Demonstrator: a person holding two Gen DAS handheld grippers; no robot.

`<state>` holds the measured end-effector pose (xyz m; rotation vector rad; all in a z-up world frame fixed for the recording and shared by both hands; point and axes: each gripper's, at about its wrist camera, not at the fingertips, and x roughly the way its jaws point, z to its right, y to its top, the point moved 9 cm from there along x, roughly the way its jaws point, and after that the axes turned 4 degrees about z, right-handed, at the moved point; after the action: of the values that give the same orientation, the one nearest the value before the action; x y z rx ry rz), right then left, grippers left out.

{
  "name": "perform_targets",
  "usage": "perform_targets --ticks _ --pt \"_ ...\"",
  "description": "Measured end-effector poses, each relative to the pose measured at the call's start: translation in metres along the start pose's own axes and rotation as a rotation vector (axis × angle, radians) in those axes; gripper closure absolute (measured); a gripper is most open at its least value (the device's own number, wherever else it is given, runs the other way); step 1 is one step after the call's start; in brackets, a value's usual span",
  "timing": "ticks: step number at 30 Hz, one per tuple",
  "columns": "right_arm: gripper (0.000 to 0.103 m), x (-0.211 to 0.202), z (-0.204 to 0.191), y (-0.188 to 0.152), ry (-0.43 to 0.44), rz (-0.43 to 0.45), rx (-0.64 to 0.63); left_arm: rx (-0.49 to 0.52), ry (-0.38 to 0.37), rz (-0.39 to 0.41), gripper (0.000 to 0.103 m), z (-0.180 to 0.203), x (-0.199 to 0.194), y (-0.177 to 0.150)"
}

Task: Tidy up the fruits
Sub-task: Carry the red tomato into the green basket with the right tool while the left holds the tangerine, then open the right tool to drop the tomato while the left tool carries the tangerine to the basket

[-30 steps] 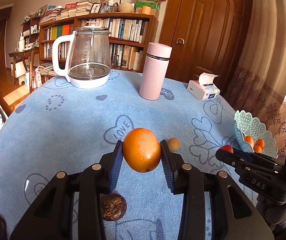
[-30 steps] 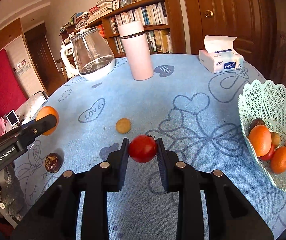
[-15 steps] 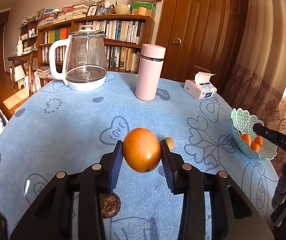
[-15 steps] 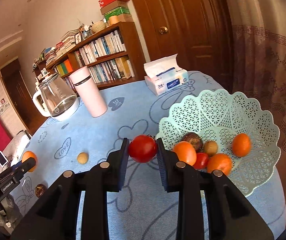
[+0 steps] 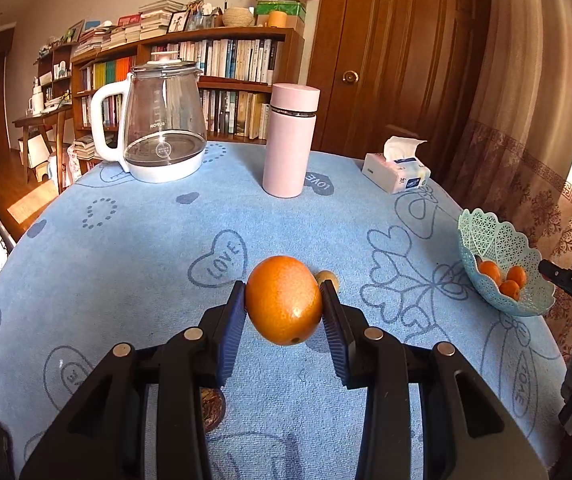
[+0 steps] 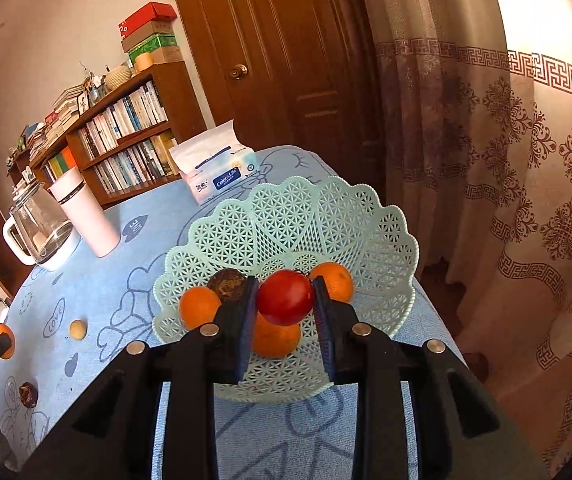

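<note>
Two fruits are held at once. At left, an orange (image 5: pixel 283 300) is pinched in the left gripper (image 5: pixel 282 308) above the blue tablecloth (image 5: pixel 125 248); if the grip eases, a fall and roll off the edge is likely. A brown passion fruit (image 6: pixel 28 395) and a small tan fruit (image 6: pixel 77 328) lie loose on the cloth. At right, a tomato (image 6: pixel 285 297) is clamped by the right gripper (image 6: pixel 284 312) over the lattice basket (image 6: pixel 286 216); dropped from height, it could bruise or bounce off the oranges (image 6: pixel 199 307) piled beneath.
</note>
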<state>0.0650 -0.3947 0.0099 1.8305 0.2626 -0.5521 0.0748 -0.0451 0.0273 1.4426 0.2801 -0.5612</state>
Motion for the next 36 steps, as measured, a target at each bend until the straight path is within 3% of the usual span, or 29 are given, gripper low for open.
perform_targets --ticks 6,9,15,16,19,28,36 --pt "0.074 0.001 0.012 -0.002 -0.008 0.009 0.036 0.032 -0.015 0.006 0.065 0.015 -0.002 0.003" --pt "0.068 -0.001 0.017 0.001 -0.007 0.024 0.059 0.051 -0.025 0.008 0.065 0.025 -0.004 0.005" --pt "0.067 -0.011 0.028 0.008 -0.049 0.093 0.094 0.117 -0.067 0.006 0.065 0.058 -0.003 0.009" --pt "0.067 -0.013 0.030 0.009 -0.059 0.110 0.100 0.130 -0.079 0.003 0.065 0.066 -0.002 0.009" --pt "0.052 -0.021 0.039 0.010 -0.103 0.162 0.125 0.159 -0.129 -0.009 0.065 0.091 0.001 0.009" --pt "0.048 -0.035 0.049 0.014 -0.147 0.236 0.154 0.266 -0.292 -0.042 0.065 0.184 0.014 0.005" --pt "0.047 -0.037 0.058 0.015 -0.158 0.245 0.187 0.338 -0.371 -0.046 0.065 0.242 0.027 0.000"
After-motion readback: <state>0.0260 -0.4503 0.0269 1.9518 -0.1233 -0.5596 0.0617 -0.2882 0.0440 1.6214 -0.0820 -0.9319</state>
